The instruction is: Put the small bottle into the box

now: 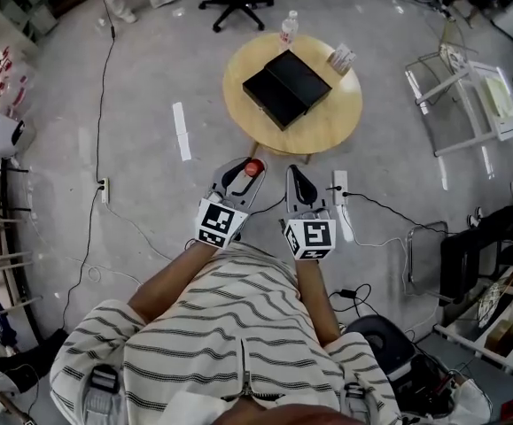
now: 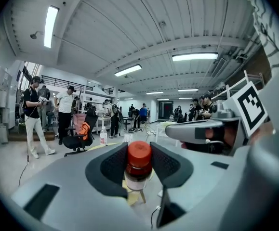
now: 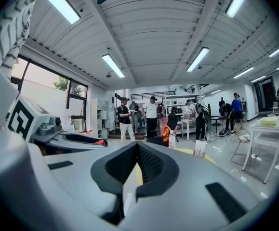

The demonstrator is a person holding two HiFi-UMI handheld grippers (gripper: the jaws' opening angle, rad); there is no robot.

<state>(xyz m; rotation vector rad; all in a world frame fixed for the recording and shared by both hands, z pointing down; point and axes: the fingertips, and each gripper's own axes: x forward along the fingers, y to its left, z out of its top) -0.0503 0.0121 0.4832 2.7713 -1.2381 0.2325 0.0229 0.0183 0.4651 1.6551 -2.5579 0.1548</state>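
Clamp of left hand-held gripper on small bottle, long axis upright; right hand-held gripper pressed together, empty. Lies well short of box, straight ahead on round surface; likely needs forward reach.

Cream dark-striped shirt; grey grippers, black-padded jaws.

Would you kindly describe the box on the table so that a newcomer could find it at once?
Look at the round wooden table on the grey floor. The box lies near its middle. It is the only black, flat thing there; the clear bottle and the small white pack stand at its far edge.
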